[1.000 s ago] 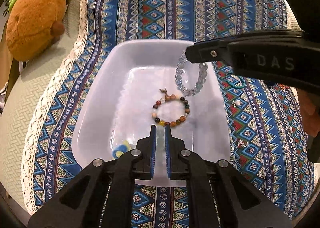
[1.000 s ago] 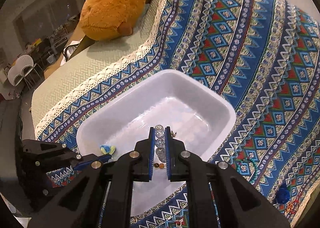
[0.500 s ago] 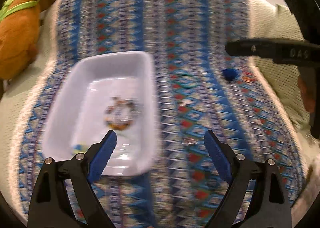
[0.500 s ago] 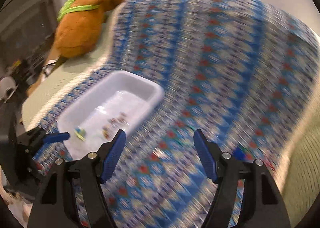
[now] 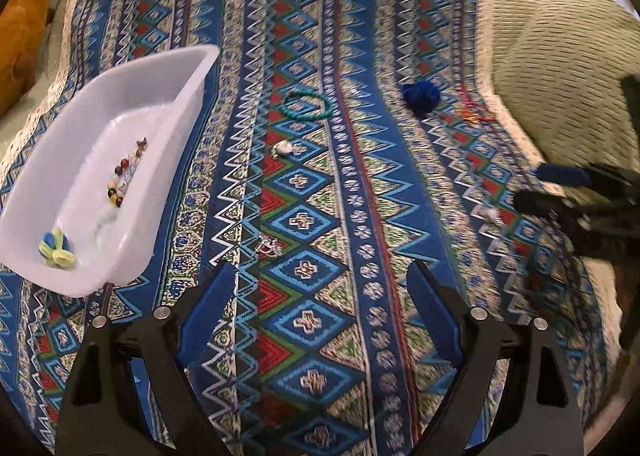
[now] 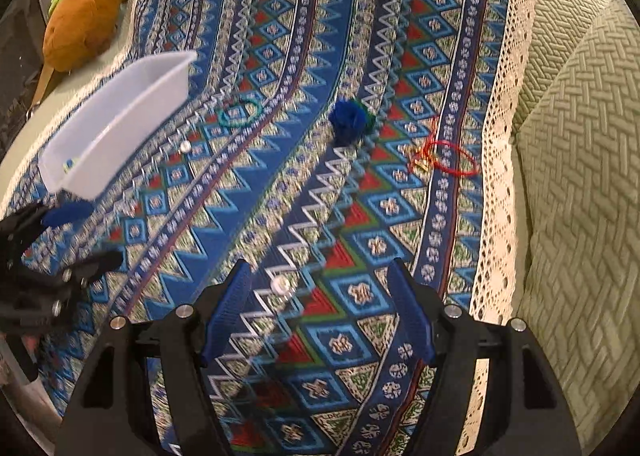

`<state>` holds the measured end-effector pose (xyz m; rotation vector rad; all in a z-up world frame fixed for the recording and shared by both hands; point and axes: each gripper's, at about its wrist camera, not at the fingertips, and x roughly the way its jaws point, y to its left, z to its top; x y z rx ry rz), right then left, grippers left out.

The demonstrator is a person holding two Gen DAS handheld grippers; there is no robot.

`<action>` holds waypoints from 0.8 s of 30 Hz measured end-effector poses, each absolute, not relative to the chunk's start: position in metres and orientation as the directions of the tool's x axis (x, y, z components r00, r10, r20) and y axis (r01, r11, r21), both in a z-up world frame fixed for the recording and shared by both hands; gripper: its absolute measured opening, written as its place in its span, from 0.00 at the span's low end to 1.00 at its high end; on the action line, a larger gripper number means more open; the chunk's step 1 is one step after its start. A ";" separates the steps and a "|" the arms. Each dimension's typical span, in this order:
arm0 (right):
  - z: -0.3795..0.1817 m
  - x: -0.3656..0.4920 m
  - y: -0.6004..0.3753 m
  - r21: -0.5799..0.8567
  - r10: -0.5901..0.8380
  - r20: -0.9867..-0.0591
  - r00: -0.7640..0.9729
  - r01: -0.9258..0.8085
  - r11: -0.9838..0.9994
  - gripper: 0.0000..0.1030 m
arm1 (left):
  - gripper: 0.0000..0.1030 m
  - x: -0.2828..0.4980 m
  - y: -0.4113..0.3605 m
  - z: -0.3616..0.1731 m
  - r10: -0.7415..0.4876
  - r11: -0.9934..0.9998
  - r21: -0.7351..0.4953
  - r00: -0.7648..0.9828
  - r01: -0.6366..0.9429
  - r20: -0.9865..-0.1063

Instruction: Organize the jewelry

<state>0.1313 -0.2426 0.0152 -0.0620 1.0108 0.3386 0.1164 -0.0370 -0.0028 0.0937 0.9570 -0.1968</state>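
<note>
Pearl earring (image 6: 280,285) lies between the right gripper's (image 6: 320,304) spread fingers

Left tool (image 5: 320,296) agape above patterned cloth (image 5: 320,192)

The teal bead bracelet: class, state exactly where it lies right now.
In the left wrist view the teal bead bracelet lies flat on the patterned cloth, outside the white tray, between that tray and the blue fabric flower.

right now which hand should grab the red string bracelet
Right. The red string bracelet lies ahead of the right hand-held gripper, which is open. From the left hand-held gripper, also open, it sits far off to the right, near the cushion.
</note>
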 end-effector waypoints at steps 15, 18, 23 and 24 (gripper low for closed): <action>-0.024 0.139 -0.226 0.084 0.238 -0.870 0.432 -0.346 0.934 0.48 | 0.76 0.140 -0.017 -0.030 -0.058 0.994 0.002 0.538 0.110 -0.841; -0.024 0.140 -0.229 0.070 0.220 -0.867 0.447 -0.329 0.942 0.31 | 0.62 0.140 -0.017 -0.029 -0.053 0.994 0.006 0.550 0.105 -0.833; -0.022 0.141 -0.232 0.064 0.214 -0.863 0.458 -0.321 0.945 0.17 | 0.45 0.139 -0.018 -0.026 -0.048 0.994 0.013 0.561 0.105 -0.827; -0.022 0.141 -0.233 0.065 0.215 -0.862 0.459 -0.320 0.945 0.17 | 0.39 0.139 -0.016 -0.026 -0.045 0.995 0.013 0.563 0.099 -0.825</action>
